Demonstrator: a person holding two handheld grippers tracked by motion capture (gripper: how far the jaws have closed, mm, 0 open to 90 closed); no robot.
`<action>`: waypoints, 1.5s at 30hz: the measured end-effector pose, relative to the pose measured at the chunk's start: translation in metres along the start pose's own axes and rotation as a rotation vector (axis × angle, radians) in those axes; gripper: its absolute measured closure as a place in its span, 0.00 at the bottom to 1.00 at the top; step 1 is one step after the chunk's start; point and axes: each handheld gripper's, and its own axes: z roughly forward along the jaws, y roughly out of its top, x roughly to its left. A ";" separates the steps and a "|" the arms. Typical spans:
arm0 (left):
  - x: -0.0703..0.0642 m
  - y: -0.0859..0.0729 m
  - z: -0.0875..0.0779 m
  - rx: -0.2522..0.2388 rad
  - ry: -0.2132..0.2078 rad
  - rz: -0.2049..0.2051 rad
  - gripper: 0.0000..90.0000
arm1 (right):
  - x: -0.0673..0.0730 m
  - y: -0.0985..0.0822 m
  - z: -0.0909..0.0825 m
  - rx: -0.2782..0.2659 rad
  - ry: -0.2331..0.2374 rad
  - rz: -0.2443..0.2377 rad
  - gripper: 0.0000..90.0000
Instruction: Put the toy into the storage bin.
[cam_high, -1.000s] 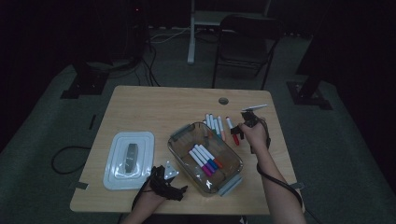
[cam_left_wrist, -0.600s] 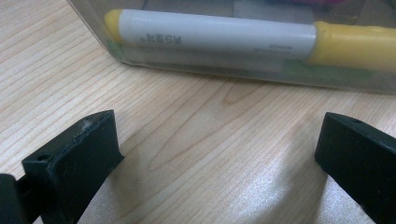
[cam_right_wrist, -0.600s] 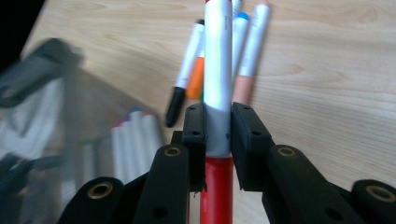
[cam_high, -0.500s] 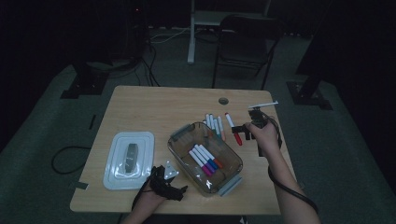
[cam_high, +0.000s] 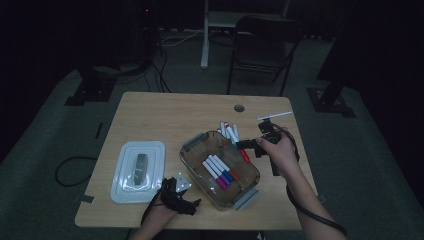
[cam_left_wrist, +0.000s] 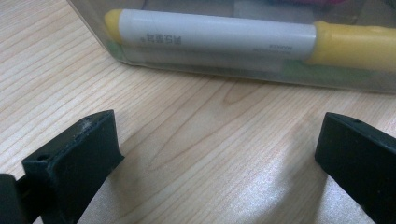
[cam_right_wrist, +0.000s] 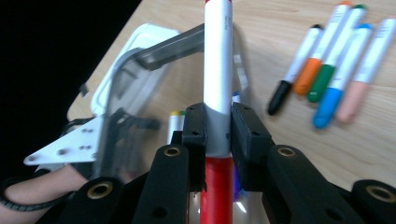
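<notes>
Along the red-capped marker (cam_right_wrist: 218, 70) clamped by the right tool (cam_right_wrist: 218, 128), blurred unreadable print.

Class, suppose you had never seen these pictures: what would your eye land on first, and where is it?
First, the right gripper shut on a red-capped marker, lifted by the clear container's right edge. Next, the bright markers lying inside that container at mid-table. Then the white lid lying at its left.
</notes>
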 end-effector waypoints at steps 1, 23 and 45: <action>0.000 0.000 0.000 0.000 0.000 0.000 0.00 | 0.007 -0.002 0.003 0.007 0.012 -0.016 0.85; 0.000 0.000 0.000 0.000 -0.001 0.000 0.00 | 0.048 -0.029 0.089 0.250 0.050 -0.100 0.85; 0.000 0.000 0.000 0.000 0.001 0.001 0.01 | 0.060 -0.028 0.154 0.487 -0.008 -0.141 0.85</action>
